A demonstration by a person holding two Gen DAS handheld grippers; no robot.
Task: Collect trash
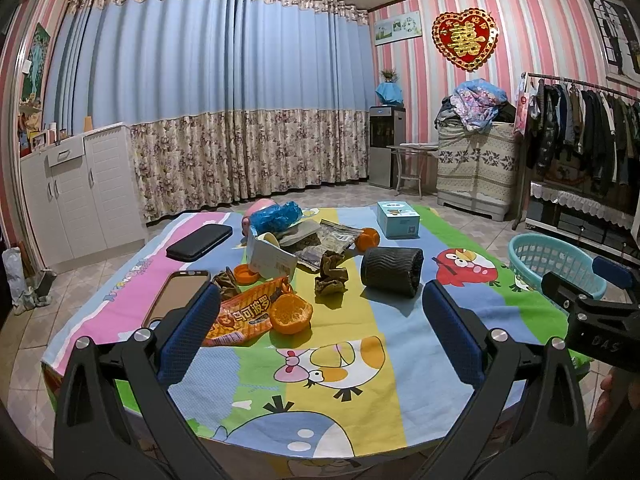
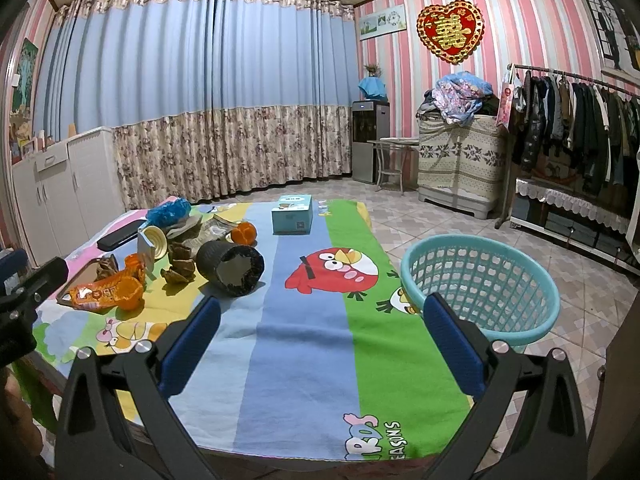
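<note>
A cartoon-printed tablecloth covers the table in a pink-striped bedroom, and the litter sits bunched on it: an orange snack wrapper with an orange peel half touching its right edge, crumpled brown paper just beyond the peel, and a black roll to the peel's right. A teal basket waits off the table edge, well right of the peel, seemingly so trash can be dropped straight in. The left gripper hovers near the peel with jaws spread wide and empty, likely lined up for a first pick. The right gripper, equally wide and empty, hangs nearer the basket.
</note>
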